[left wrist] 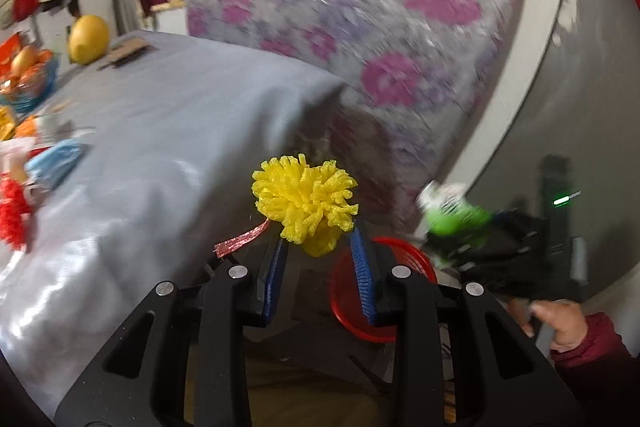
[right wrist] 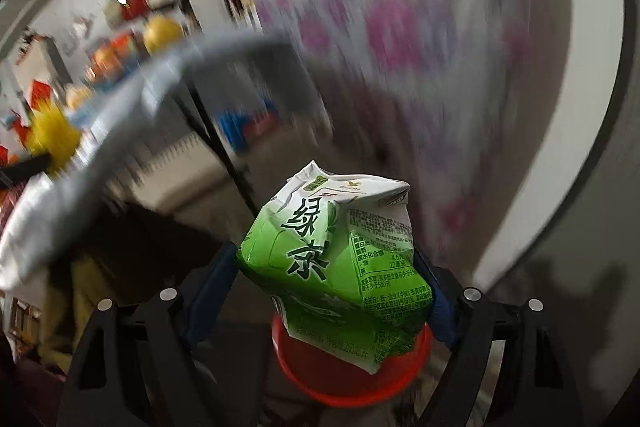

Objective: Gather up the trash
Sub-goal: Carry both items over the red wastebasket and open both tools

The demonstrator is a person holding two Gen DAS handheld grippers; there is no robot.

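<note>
Two grippers, each carrying one piece of trash over one red bin (right wrist: 352, 379). The left gripper (left wrist: 320, 259) has its blue pads closed on one yellow foam fruit net (left wrist: 306, 201), which sticks out past the fingertips. The right gripper (right wrist: 336, 279) is clamped on one crushed green tea carton (right wrist: 340, 263), wedged between the jaws, with the bin below it.

Open floor around red bin (left wrist: 382, 291); grey-clothed table corner (left wrist: 312, 87) close alongside.
</note>
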